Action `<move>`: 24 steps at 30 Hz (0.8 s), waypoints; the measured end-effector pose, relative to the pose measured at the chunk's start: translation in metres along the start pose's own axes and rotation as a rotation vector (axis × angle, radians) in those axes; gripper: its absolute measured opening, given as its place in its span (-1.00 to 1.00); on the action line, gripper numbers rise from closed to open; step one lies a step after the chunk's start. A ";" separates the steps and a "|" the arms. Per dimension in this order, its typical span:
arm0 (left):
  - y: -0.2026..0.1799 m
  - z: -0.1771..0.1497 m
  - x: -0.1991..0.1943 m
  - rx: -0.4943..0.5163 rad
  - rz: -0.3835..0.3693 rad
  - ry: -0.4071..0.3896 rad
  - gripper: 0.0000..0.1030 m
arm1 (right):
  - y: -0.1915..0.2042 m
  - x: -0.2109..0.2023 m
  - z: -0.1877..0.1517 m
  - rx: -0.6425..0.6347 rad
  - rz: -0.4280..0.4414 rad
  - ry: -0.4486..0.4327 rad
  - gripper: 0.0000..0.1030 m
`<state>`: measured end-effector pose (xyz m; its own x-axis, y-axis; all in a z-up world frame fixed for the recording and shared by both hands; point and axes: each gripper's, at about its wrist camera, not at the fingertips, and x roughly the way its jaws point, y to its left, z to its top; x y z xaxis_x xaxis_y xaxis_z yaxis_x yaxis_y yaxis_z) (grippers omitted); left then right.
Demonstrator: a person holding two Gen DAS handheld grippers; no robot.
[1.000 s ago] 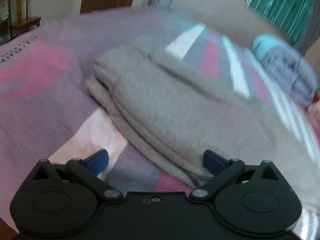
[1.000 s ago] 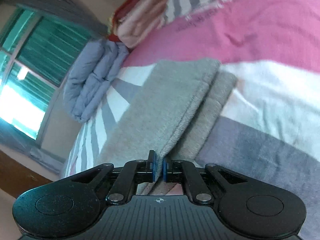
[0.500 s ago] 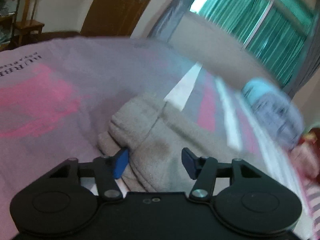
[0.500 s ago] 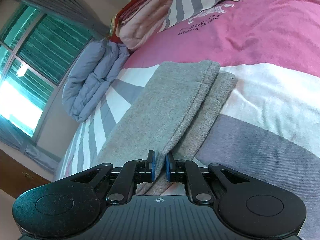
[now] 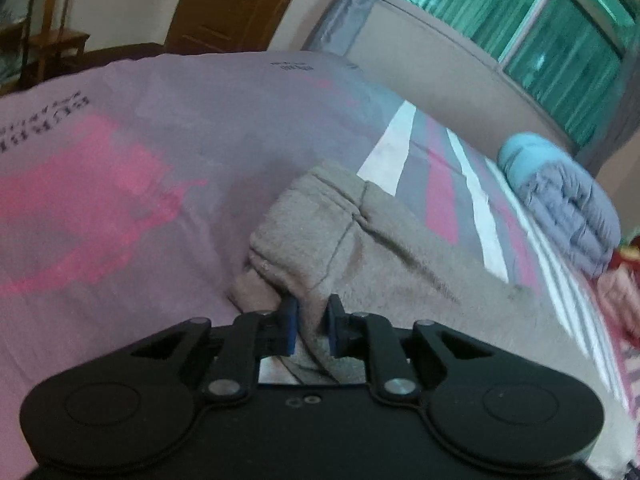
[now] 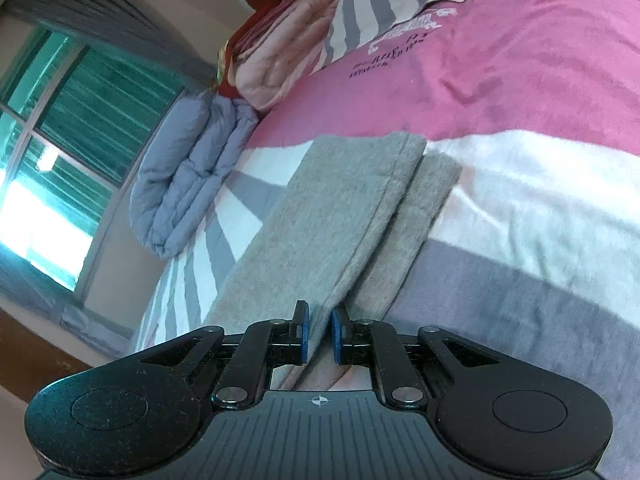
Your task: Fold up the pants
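Left wrist view showed the left claw [image 5: 311,326] clamped on the grey pants [image 5: 360,264]; the right claw [image 6: 320,334] pinched their edge on the bed [image 6: 540,208].

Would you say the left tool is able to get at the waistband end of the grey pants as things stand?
Probably yes: the left tool is already shut on the pants near that end, and nothing on the bedspread blocks it.

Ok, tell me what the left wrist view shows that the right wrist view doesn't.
Only the left wrist view: the left claw shut on the pants' waistband end, a wooden chair and a brown door.
Only the right wrist view: the right claw pinching the pants' edge, the leg ends, and a pink folded quilt.
Both: the grey pants, the striped bedspread, the blue-grey quilt and the window.
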<state>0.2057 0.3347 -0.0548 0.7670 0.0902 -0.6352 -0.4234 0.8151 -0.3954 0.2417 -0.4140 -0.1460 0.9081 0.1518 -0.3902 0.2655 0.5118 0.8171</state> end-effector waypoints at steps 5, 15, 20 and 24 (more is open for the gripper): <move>0.008 0.008 -0.002 0.010 -0.003 0.036 -0.86 | -0.003 0.012 0.007 0.006 -0.019 0.011 -0.92; 0.005 0.010 0.001 0.013 0.002 0.046 -0.84 | -0.009 -0.007 0.011 0.032 -0.013 0.035 -0.87; 0.006 0.011 0.005 0.005 0.000 0.051 -0.83 | -0.021 -0.040 0.025 0.069 -0.040 -0.097 0.22; 0.005 0.011 0.006 0.003 0.009 0.053 -0.83 | -0.028 -0.020 0.044 0.098 -0.057 -0.044 0.21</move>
<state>0.2135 0.3452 -0.0531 0.7365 0.0670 -0.6732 -0.4288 0.8158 -0.3879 0.2305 -0.4684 -0.1428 0.9034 0.0869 -0.4199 0.3454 0.4328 0.8327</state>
